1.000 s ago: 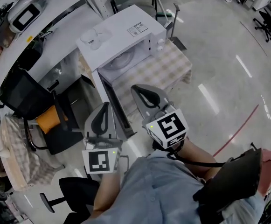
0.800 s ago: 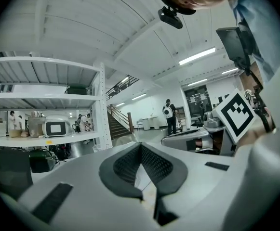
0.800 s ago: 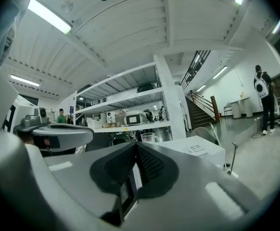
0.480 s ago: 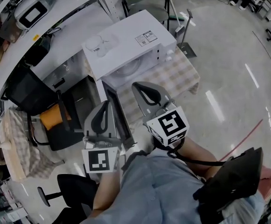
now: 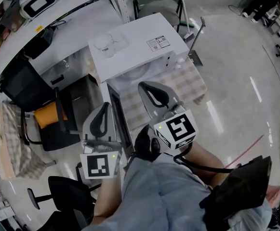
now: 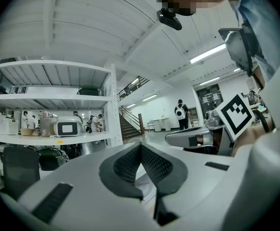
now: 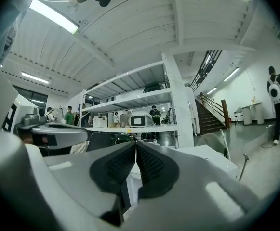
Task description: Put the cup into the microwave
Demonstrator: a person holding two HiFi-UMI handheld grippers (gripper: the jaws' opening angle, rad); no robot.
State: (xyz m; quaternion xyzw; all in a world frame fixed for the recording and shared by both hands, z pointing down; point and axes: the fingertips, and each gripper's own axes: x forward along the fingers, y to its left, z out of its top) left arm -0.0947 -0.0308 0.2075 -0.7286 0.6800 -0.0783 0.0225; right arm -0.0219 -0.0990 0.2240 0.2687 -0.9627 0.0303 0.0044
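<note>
Head view: illegible label point(image 5: 158, 43) atop microwave point(image 5: 130, 57)

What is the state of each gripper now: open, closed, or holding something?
Left gripper: closed, holding nothing.
Right gripper: closed, holding nothing.

- No word, brand or number could be read anywhere.
- A small printed sticker point(image 5: 158, 43) was seen on top of the white box-shaped microwave point(image 5: 130, 57); its print was too small to be read.
- Black-and-white square code patterns, not lettering, were carried by the left white marker cube point(image 5: 99, 165) and the right white marker cube point(image 5: 180, 130).
</note>
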